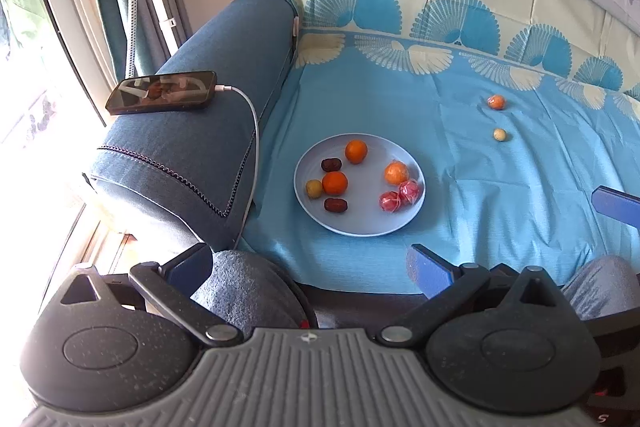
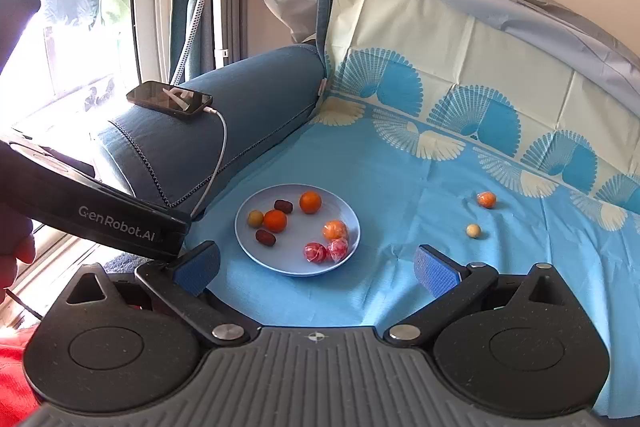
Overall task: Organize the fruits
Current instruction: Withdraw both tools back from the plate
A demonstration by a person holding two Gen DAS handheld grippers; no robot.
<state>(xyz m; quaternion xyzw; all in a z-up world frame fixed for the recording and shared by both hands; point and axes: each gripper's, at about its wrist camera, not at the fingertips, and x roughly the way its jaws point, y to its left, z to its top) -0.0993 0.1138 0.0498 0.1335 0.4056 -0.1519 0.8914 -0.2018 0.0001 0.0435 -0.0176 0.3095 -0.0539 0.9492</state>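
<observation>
A round, smooth pale blue plate [image 1: 360, 223] sits on a sofa seat draped in a thin, creased light blue cloth [image 1: 500, 211] printed with fan-shaped motifs. On the plate lie three glossy orange fruits [image 1: 335, 183], one of them cased in crinkly clear wrap [image 1: 396, 173]; two wrinkled, oblong dark red dates [image 1: 335, 204]; a small dull yellow fruit [image 1: 314, 188]; and two red balls in shiny film [image 1: 400, 197] touching each other near the plate's right edge. Well apart from the plate, toward the backrest, rest a small wrapped orange fruit [image 1: 496, 101] and, just in front of it, a pale cream ball [image 1: 499, 135].

The left tool [image 1: 316, 267] stands wide and empty near the seat's front edge; its left pad is partly hidden behind a grey, coarse-textured rounded shape, and its right pad shows a blue ribbed face. The right tool [image 2: 316, 267] is also spread wide and holds nothing, its blue pads textured with fine dots, hovering in front of the plate. In the right wrist view the left tool's black body crosses the left side, and its far end is cut off by the frame.

A dark phone [image 1: 162, 93] with a reflective screen lies on the woven blue armrest [image 1: 208, 131], a white cable [image 1: 254, 147] trailing down from it. The window at left is blown out by glare, so little can be made out there.
</observation>
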